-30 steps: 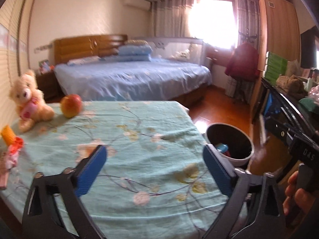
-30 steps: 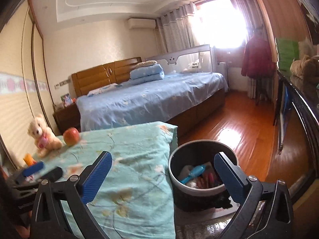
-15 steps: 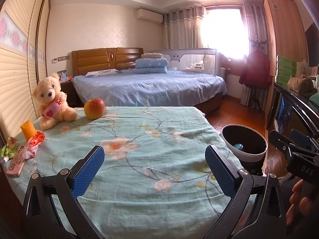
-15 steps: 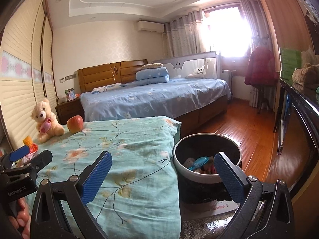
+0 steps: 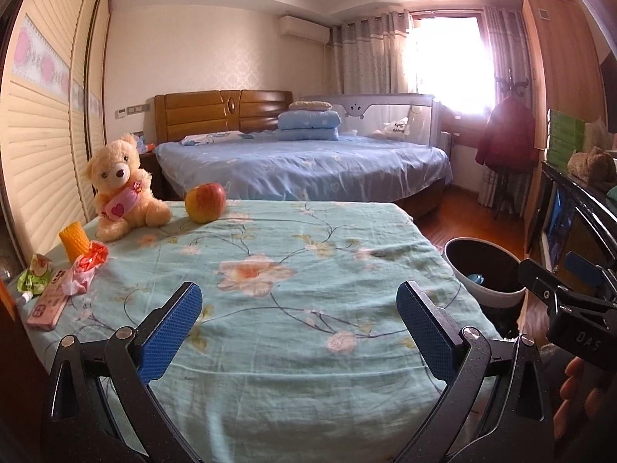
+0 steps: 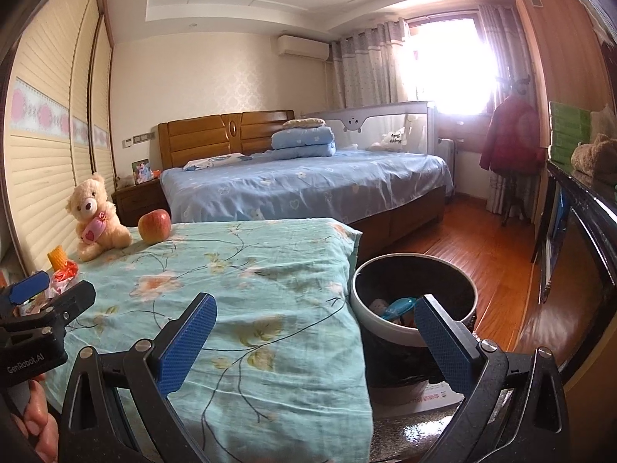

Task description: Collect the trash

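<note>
Black left gripper [image 6: 36,305], marked "GenRobot.AI", and right gripper [image 5: 570,289], marked "DAS", hover level above the floral turquoise-clothed table [image 5: 308,270], blue-padded fingers [image 5: 169,332] spread wide, empty.

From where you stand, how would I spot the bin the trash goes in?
Find the table with the flowered turquoise cloth. On the wooden floor beside its right edge stands a round bin, white-rimmed and dark inside, with a blue scrap already in it; it is the only open container there.

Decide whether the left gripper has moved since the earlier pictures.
Yes. The left gripper has pulled back and levelled: against the apple, more of the table's left edge now shows.
</note>
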Tool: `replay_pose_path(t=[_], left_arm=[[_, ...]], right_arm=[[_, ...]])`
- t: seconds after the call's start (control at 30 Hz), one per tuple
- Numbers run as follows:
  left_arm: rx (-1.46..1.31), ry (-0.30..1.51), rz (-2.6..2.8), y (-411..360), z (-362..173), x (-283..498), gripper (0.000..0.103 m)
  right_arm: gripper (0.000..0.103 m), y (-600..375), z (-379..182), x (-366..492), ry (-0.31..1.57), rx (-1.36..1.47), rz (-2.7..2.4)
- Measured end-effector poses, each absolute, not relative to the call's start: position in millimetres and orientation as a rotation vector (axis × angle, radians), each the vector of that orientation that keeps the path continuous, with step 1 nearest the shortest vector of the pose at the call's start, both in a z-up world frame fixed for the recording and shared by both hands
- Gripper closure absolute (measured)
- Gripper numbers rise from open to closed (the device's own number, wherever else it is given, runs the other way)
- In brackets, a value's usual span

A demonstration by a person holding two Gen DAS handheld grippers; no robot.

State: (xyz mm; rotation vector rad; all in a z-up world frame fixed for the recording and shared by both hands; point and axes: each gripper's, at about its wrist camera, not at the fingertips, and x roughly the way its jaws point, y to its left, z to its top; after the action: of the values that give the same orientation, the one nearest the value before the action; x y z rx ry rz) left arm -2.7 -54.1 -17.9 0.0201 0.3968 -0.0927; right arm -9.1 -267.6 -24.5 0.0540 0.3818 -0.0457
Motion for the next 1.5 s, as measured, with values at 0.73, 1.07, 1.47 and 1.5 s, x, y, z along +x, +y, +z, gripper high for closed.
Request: replay_pose_path(t=[0.73,1.07,1.47,1.5], left_arm=[[0.024,0.399,-0.082,-53,-20,-3,0.0],[0.027,0.391,-0.084,-53,-20,-6,0.0],[0.023,0.394,-0.088,-52,-20,-6,0.0],[0.022,0.394,-0.088,-52,-19,-6,0.0]], right_arm=[[0.0,-258,-27,-7,0.394,0.062,-0.004],[0.0,-257,-26,-9,0.389,0.063,0.002],[0.0,-255,-26,-11,0.39,0.053,0.002],[0.0,-255,-26,-11,0.389,0.053,0.002]])
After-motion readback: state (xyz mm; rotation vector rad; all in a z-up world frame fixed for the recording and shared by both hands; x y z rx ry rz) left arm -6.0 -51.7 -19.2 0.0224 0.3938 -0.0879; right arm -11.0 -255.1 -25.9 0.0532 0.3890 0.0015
